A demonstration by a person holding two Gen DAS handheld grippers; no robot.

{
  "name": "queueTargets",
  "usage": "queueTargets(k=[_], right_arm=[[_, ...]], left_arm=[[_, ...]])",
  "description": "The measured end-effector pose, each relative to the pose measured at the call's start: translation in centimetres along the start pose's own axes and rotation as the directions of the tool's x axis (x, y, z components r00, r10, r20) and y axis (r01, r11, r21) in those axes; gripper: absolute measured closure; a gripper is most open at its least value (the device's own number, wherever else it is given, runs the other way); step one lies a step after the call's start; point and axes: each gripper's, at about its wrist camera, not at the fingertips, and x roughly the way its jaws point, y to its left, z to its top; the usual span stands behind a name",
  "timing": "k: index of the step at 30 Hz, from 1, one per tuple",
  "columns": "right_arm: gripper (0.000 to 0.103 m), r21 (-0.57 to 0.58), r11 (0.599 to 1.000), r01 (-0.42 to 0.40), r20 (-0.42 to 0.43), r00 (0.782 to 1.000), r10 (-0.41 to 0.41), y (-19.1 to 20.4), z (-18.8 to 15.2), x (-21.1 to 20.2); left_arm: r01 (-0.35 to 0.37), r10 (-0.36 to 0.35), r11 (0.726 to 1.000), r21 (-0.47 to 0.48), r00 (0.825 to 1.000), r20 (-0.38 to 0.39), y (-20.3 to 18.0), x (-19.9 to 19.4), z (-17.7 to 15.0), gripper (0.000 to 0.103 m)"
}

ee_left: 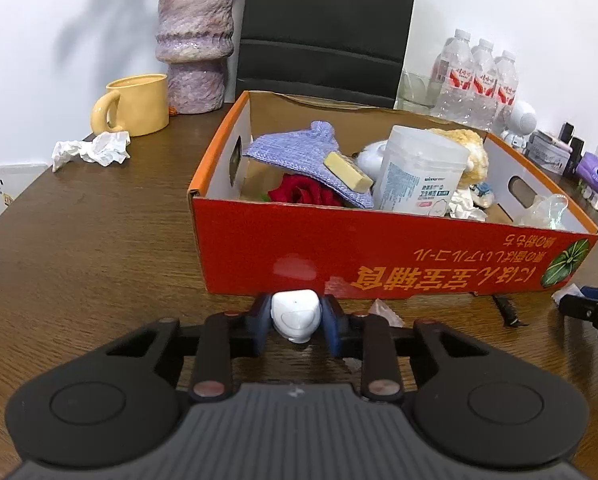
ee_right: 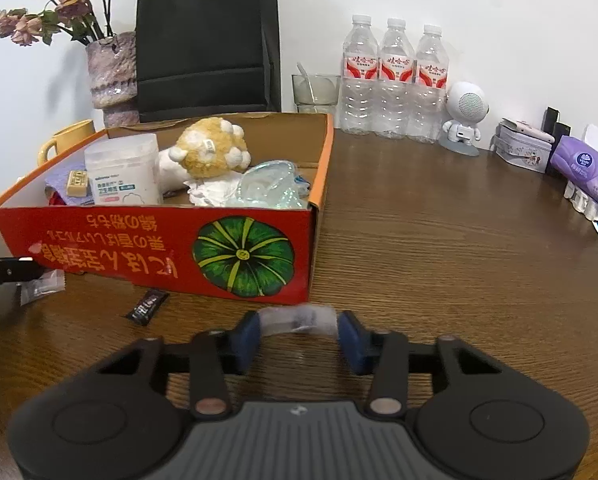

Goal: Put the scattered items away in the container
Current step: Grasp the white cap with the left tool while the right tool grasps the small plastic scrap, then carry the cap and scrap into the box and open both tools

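left tongs (ee_left: 297, 320) grip a white case (ee_left: 297, 314); right tongs (ee_right: 298, 334) pinch a clear wrapper (ee_right: 298, 319) crosswise; the red box (ee_right: 159, 240) stands just ahead of both, near the desk's front edge.

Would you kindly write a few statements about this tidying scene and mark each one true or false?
1. The left gripper holds a small white case between its fingers. True.
2. The right gripper is empty. False: a clear wrapper sits between its fingers.
3. The plush toy lies inside the red box. True.
4. The yellow mug is in the box. False: it stands on the table, beside the vase.
5. A crumpled tissue lies on the table near the mug. True.
6. The water bottles lie on their sides. False: all three stand upright.
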Motion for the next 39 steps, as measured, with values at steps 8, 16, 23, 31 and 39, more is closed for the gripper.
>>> queueTargets(k=[8, 16, 23, 31, 39], right_arm=[[0.074, -0.014, 1.0, -0.013, 0.01, 1.0, 0.013, 0.3, -0.2, -0.4], [0.075, -0.011, 1.0, -0.016, 0.025, 1.0, 0.016, 0.3, -0.3, -0.8], [0.075, -0.013, 0.999, -0.032, 0.059, 0.998, 0.033, 0.7, -0.5, -2.1], [0.076, -0.015, 0.994, -0.108, 0.169, 0.98, 0.109, 1.3, 0.2, -6.6], [0.076, -0.084, 0.984, -0.155, 0.21, 0.963, 0.169, 3.1, 5.5, -6.9]], left_arm=[[0.007, -0.007, 1.0, -0.003, 1.0, 0.013, 0.2, -0.2, -0.3, 0.075], [0.018, -0.018, 1.0, -0.005, 1.0, 0.02, 0.4, -0.4, -0.5, 0.075], [0.033, -0.032, 0.999, -0.019, 0.998, 0.051, 0.6, -2.0, -0.9, 0.075], [0.131, -0.125, 0.991, -0.028, 0.981, 0.15, 1.2, -7.0, -0.4, 0.075], [0.134, -0.143, 0.99, 0.054, 0.958, 0.25, 0.1, -8.6, 5.3, 0.075]])
